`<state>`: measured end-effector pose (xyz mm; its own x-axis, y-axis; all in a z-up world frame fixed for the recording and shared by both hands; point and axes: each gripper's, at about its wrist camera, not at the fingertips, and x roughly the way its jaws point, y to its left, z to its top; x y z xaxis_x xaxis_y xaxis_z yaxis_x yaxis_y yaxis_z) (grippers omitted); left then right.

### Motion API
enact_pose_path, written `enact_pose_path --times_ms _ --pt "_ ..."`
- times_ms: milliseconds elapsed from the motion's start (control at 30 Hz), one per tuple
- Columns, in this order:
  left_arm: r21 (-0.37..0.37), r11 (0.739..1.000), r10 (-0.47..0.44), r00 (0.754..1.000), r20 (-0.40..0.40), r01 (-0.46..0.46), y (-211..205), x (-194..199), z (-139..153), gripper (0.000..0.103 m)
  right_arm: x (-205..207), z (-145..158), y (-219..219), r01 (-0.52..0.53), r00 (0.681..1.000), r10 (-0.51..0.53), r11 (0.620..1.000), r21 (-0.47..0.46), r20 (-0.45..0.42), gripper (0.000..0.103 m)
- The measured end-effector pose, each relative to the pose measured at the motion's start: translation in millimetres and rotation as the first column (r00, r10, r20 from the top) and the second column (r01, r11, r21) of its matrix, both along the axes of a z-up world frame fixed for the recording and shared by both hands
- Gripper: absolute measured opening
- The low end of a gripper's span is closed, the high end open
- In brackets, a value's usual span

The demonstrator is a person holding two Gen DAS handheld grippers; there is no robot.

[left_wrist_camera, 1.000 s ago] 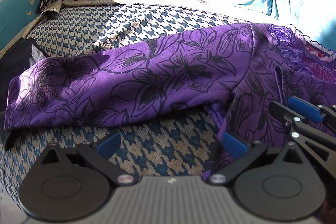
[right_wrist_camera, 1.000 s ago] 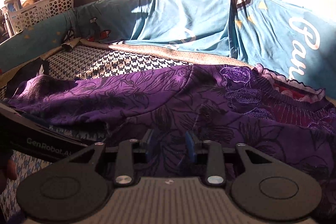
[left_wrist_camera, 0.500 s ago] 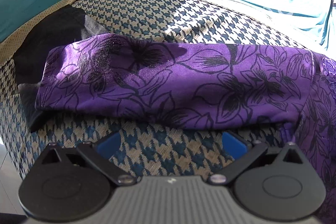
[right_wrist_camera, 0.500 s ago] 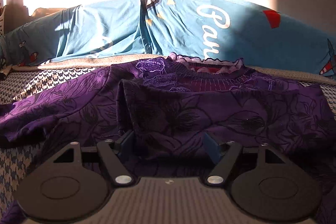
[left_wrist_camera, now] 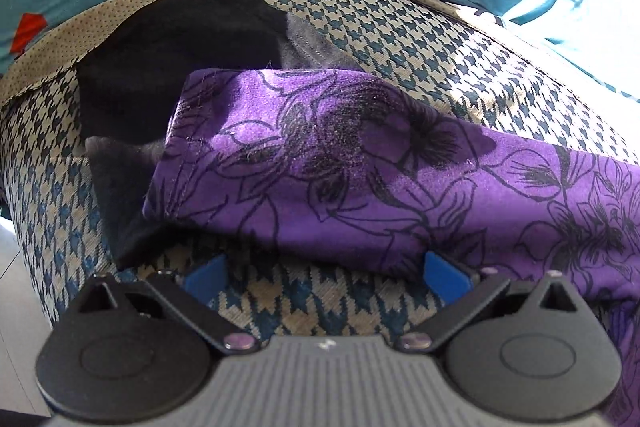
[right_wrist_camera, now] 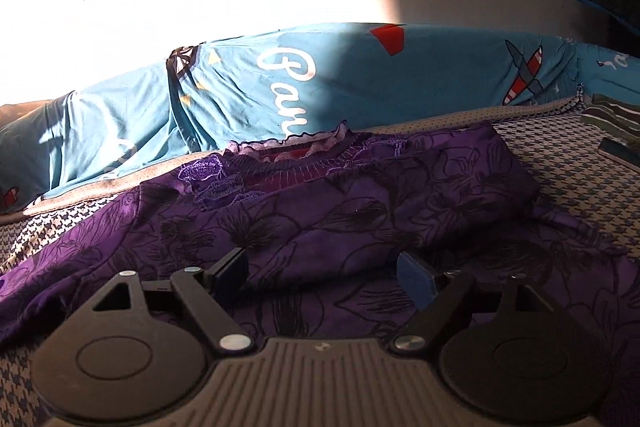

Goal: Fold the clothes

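1. The purple flowered garment [left_wrist_camera: 360,163] lies spread on the houndstooth cushion [left_wrist_camera: 400,31], its sleeve end over a black cloth [left_wrist_camera: 168,67].
2. The left gripper [left_wrist_camera: 320,277] stands wide open at the sleeve's near edge — nothing is between its blue pads.
3. The right gripper [right_wrist_camera: 324,273] has just been opening; its jaws stand wide, over the folded garment [right_wrist_camera: 360,211] but not pressing it.
4. Behind the cushion rises a teal printed cover [right_wrist_camera: 280,83].

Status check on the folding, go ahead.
Left gripper open at purple top's sleeve. Right gripper just opened, nothing gripped. Black garment under sleeve end.
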<state>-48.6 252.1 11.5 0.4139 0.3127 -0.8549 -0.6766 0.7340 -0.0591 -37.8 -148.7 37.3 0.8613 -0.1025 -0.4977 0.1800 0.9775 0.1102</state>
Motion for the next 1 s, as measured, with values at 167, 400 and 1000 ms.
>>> enact_pose_path --times_ms 167,400,1000 --pt "0.035 0.999 -0.010 1.000 0.020 0.010 -1 4 -2 0.103 23 -18 6 -0.033 0.997 0.032 0.999 -0.022 -0.065 0.084" --pt "0.071 0.997 -0.013 0.999 0.044 0.010 -8 15 -4 0.103 29 -29 5 0.067 0.987 -0.093 0.978 -0.195 -0.129 0.099" --pt "0.054 0.997 0.040 0.993 0.113 -0.046 -8 25 0 0.077 32 -36 -15 -0.073 0.984 0.060 0.995 -0.068 -0.170 0.103"
